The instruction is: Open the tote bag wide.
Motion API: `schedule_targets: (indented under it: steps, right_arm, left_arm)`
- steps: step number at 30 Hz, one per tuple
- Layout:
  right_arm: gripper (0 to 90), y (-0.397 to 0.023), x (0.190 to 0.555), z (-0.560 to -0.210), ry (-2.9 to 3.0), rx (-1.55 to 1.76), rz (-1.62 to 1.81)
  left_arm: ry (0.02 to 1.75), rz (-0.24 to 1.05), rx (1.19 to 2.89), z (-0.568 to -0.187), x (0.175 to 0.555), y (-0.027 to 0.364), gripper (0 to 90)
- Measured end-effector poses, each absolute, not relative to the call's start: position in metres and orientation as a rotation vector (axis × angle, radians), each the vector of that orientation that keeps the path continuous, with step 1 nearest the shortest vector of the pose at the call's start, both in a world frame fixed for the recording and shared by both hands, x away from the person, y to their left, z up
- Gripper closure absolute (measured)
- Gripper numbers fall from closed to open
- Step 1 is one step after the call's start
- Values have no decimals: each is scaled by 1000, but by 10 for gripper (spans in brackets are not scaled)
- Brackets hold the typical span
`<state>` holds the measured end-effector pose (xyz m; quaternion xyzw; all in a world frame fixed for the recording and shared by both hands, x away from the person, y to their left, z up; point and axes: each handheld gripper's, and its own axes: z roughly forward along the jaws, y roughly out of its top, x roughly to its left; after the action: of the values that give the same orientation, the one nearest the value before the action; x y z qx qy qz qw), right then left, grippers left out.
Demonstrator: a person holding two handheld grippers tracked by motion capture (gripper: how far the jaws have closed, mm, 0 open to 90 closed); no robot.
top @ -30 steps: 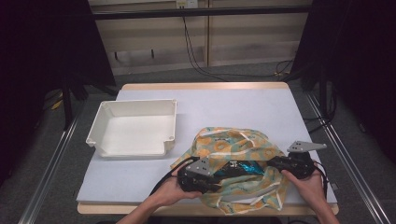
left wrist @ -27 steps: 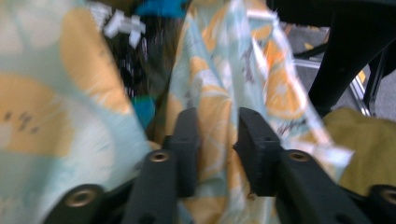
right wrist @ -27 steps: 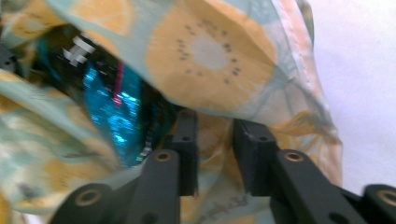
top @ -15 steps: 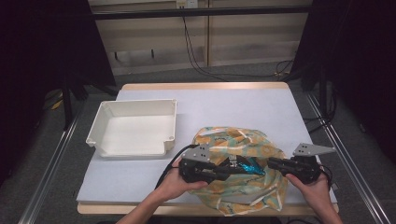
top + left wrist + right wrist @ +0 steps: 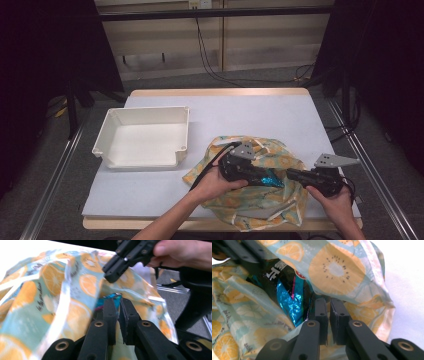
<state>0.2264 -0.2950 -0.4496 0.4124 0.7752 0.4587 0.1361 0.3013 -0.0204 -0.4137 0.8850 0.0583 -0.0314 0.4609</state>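
Observation:
A cloth bag (image 5: 265,207) printed with orange and kiwi slices lies crumpled at the table's front right. My left gripper (image 5: 265,176) reaches over it from the left, and its jaws have just been closing. In the left gripper view the left gripper (image 5: 119,302) is shut on the edge of a shiny blue snack packet (image 5: 113,295). My right gripper (image 5: 291,174) comes in from the right, tips close to the packet (image 5: 275,180). Its jaws have also just been closing. In the right gripper view the right gripper (image 5: 328,301) pinches the bag's cloth (image 5: 337,267) beside the packet (image 5: 289,300).
A white plastic tray (image 5: 150,111) stands on the left half of the pale table (image 5: 250,115), with nothing in it. Metal rails run along both table sides. Cables hang at the back wall.
My left hand and its gripper have risen and shifted right over the bag, with the blue packet at the tips. The right hand has stayed nearly still. The bag has bunched up.

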Motion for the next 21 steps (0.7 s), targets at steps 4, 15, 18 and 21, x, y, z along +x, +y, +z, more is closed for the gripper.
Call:
schedule_targets:
  steps: [4,15,18,21]
  right_arm:
    - [861,-293,229,-449,2245,1181,1329]
    - [842,-293,231,-451,2252,1188,1324]
    - [840,-293,232,-453,2260,1187,1314]
    - [843,-294,233,-455,2257,1196,1312]
  left_arm:
    - [139,-57,2178,-420,307,-28,820]
    - [186,11,2236,-434,324,-36,767]
    - [206,23,2245,-437,327,-36,727]
    - [206,44,2259,-438,329,-36,738]
